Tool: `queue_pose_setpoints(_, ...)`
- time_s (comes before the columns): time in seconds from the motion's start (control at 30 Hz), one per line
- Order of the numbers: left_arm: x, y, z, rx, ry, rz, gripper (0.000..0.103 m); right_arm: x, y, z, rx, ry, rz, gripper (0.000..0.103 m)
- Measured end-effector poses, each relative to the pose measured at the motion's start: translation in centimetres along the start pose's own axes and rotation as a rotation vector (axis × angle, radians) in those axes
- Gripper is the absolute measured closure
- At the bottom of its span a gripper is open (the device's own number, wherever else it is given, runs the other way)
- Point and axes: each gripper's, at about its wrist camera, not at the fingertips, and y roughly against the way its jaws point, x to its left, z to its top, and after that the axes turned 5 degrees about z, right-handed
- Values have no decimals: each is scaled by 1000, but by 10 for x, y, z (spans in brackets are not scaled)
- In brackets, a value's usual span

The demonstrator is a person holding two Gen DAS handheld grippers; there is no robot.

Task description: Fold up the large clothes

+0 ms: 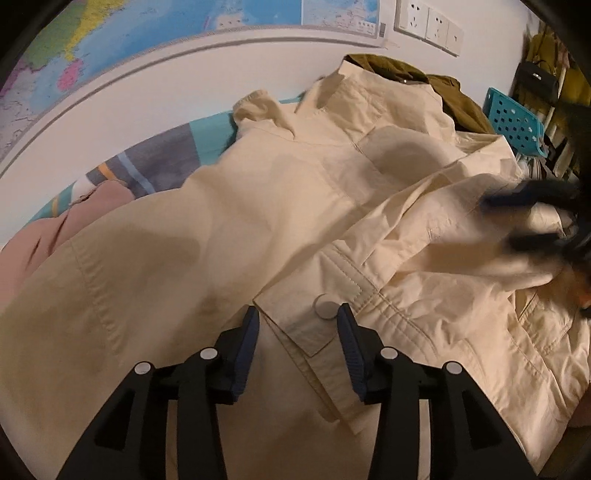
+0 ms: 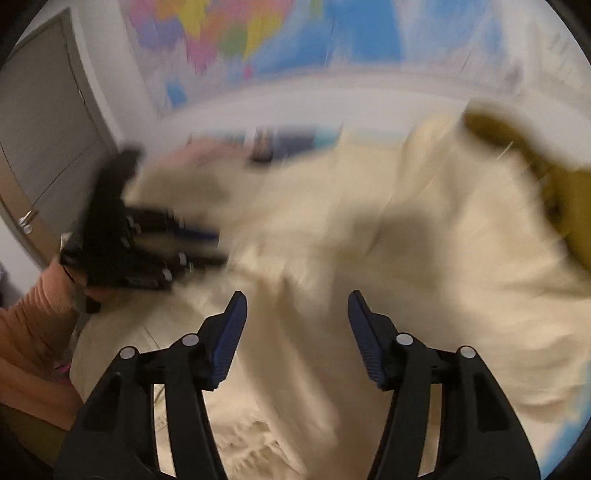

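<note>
Cream jacket (image 1: 258, 206) fills the frame centre, spread over a striped bed (image 1: 159, 162). At the bottom, the left gripper (image 1: 298, 321) hangs released over a cuff snap (image 1: 325, 307). The right gripper (image 2: 297, 306), blurred, is released too. Farther up: olive garment (image 1: 458, 96), wall map (image 1: 110, 40).

We count one cream jacket (image 1: 258, 206), one olive garment (image 1: 454, 99), one pink garment (image 1: 44, 240), one blue perforated basket (image 1: 513, 118), one wall map (image 1: 110, 44), three wall sockets (image 1: 428, 22), and two grippers: left gripper (image 1: 298, 321), right gripper (image 2: 297, 308).
</note>
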Motion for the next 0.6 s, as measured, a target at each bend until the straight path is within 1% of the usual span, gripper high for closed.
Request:
queue_pose_setpoints(0.03,2,6,-2,-11,9,18,56,-7,-17,-4,54,-13,-27,49)
queue_pose_setpoints(0.07,5,14,-5,-26,15,34,56,-10,-25,-7,80,-23,-37,50)
queue_pose_setpoints(0.1,9,25,-9,-58,19,44,55,-9,-24,-7,65,-21,-39,51)
queue_pose_setpoints(0.13,14,35,-14,-83,26,51,49,-5,-21,-6,69,-19,-43,51)
queue_pose_setpoints(0.17,22,52,-22,-121,44,72,45,-1,-17,-6,63,-7,-51,50)
queue_pose_setpoints(0.2,26,61,-27,-141,54,84,41,5,-9,-4,35,12,-54,49)
queue_pose_setpoints(0.23,34,77,-36,-175,71,99,41,13,-2,-2,8,28,-28,48)
queue_pose_setpoints(0.27,43,93,-45,-205,93,130,40,20,2,1,-9,40,3,48)
queue_pose_setpoints(0.3,53,108,-54,-226,118,173,36,28,5,3,-26,55,21,48)
queue_pose_setpoints(0.37,72,130,-69,-249,166,234,35,42,3,6,-44,97,50,48)
queue_pose_setpoints(0.43,93,150,-87,-260,228,303,34,56,-10,9,-23,125,87,47)
queue_pose_setpoints(0.53,115,171,-109,-260,305,385,34,65,-51,7,83,146,97,47)
queue_pose_setpoints(0.6,130,184,-128,-242,341,421,34,58,-70,5,140,108,93,43)
